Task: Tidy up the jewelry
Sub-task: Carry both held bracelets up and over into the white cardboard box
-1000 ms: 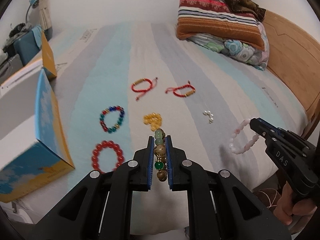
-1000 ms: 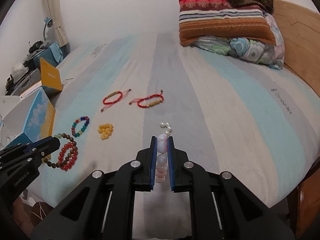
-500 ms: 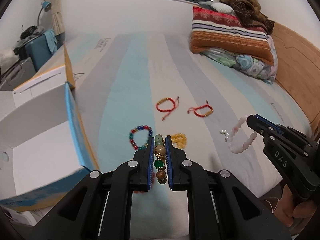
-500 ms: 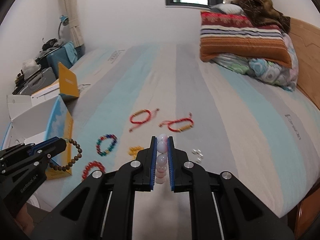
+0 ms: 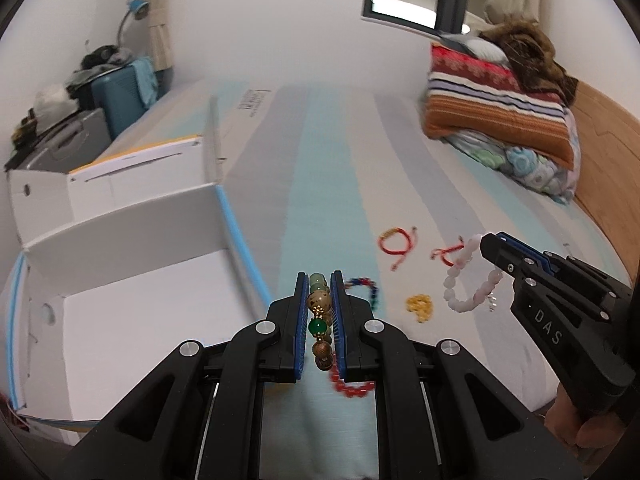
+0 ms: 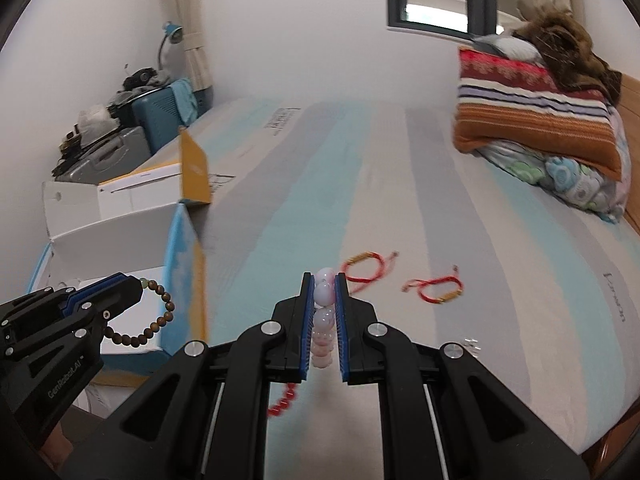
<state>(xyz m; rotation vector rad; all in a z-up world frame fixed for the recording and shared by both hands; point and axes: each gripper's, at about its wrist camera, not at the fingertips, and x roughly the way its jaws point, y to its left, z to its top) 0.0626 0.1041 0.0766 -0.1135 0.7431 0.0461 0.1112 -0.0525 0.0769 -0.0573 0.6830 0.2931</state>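
Left wrist view: left gripper [image 5: 320, 312] is clamped on the brown bead bracelet [image 5: 319, 300], held beside the open box [image 5: 236, 232] edge. Bare striped bed [image 5: 320, 152] is seen beyond.

Right wrist view: right gripper [image 6: 324, 312] is clamped on the pink bracelet [image 6: 323, 292] above the bed; two red cord bracelets [image 6: 362, 268] lie ahead, well apart from the pillows [image 6: 536, 116].

Striped pillow [image 5: 496, 108] on floral quilt [image 5: 532, 168], brown fur blanket [image 5: 524, 52], blue suitcase [image 5: 120, 100], window [image 6: 436, 4]

A striped bed [image 6: 400, 208] fills the frame. At left on it stands an open box [image 6: 120, 232], pillows [image 6: 536, 128] upper right. Lower centre lie two red cords [image 6: 362, 268], yellow beads [image 5: 419, 305], a multicolour bracelet [image 5: 366, 286], a red bracelet [image 5: 350, 388].
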